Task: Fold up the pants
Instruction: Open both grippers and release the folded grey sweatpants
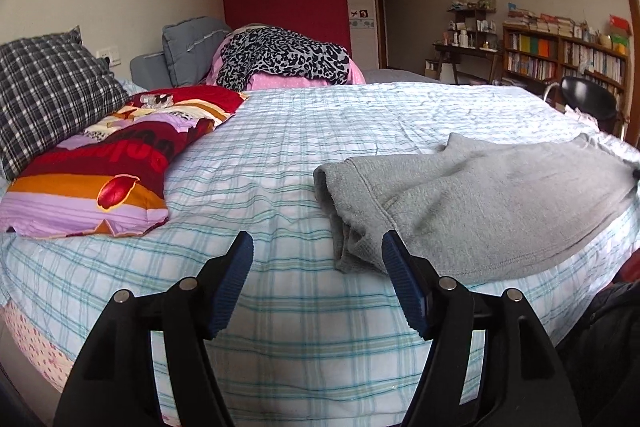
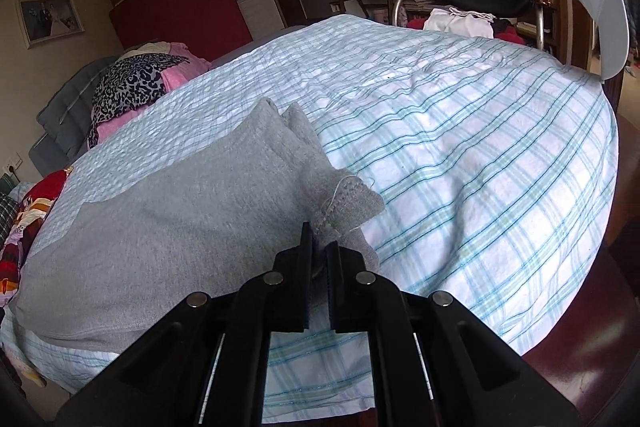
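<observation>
— Left wrist view first: how does the left gripper stand?
— Its jaws gape with nothing between them; the grey pants lie folded on the checked bedsheet, a cuff end just beside the right-hand pad; whether they touch is unclear.
— And the right gripper?
— Clamped tight on a bunched edge of the pants; the cloth spreads leftward across the sheet, near the bed's front edge.
</observation>
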`<action>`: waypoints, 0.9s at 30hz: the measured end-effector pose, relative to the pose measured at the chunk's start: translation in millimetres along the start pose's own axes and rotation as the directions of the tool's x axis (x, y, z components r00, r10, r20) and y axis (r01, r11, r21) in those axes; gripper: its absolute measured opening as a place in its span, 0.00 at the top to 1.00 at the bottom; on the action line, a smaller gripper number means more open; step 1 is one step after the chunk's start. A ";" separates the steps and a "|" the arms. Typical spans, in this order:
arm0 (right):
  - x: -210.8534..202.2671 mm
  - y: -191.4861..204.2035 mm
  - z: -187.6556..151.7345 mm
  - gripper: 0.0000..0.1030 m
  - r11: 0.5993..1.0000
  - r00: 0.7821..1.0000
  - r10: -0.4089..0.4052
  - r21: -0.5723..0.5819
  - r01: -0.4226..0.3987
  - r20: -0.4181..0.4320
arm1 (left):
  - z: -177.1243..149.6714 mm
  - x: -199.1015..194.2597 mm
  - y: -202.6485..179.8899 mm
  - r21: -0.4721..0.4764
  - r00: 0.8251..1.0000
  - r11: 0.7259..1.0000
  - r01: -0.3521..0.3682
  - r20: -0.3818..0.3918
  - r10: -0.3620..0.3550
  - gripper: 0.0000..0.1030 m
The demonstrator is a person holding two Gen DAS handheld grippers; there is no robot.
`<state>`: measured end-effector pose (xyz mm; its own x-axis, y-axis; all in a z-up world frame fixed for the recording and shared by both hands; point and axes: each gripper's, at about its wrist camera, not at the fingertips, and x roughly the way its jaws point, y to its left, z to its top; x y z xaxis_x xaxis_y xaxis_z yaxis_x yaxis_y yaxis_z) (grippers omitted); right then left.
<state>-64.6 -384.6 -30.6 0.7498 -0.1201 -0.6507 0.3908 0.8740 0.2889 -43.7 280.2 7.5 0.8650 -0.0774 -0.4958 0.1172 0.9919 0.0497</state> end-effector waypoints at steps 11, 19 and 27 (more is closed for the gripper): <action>-26.8 -28.7 11.2 0.56 0.989 0.989 -0.081 0.130 0.064 0.124 | 62.2 65.5 -68.6 -0.112 0.993 0.987 0.115 -0.004 -0.117 0.30; -21.9 25.5 13.7 0.54 0.997 0.982 -0.023 -0.063 0.035 0.188 | 59.9 120.7 -139.0 -0.036 0.971 0.989 0.146 -0.185 -0.150 0.30; 18.3 73.6 -7.6 0.53 0.969 0.995 -0.001 -0.247 0.026 0.103 | 18.1 133.3 -169.1 0.120 0.962 0.987 0.106 -0.264 -0.071 0.29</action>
<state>-26.1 -318.9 -26.6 0.8006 -0.1685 -0.5750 0.2662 0.9597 0.0895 60.6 100.3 -51.3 0.6948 -0.1180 -0.7095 0.2656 0.9588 0.1006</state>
